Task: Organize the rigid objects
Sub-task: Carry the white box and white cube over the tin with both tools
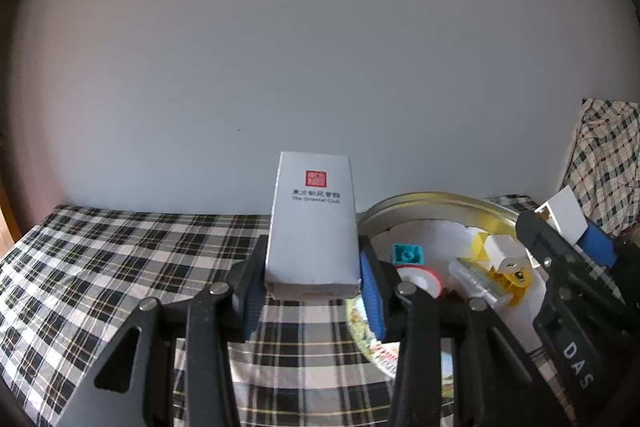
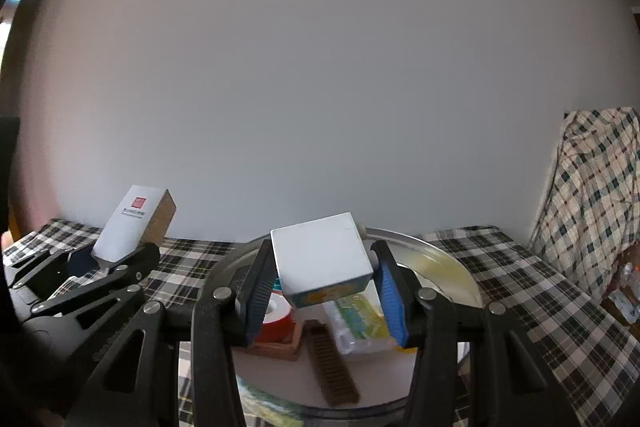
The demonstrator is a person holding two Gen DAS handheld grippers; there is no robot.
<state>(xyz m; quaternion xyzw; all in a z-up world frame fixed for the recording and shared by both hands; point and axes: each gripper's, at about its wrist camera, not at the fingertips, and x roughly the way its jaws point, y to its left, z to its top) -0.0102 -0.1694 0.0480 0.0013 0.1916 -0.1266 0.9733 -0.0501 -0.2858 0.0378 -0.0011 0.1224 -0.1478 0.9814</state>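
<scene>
White carton (image 1: pixel 313 227) clamped in left gripper (image 1: pixel 312 291); small box (image 2: pixel 322 259) clamped in right gripper (image 2: pixel 322 291), above tin (image 2: pixel 448 259)

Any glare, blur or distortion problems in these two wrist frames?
Left wrist: strong fisheye bending with dark corners; white box in the left tool is sharp, its small print soft. Right wrist: same bending; right tool holds a pale box; the plaid cloth at the right edge is smeared; no harsh glare.

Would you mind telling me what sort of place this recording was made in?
Probably a home: a table under a checked tablecloth against a plain wall, a round tin of small household odds and ends, and plaid cloth draped at the right.
</scene>
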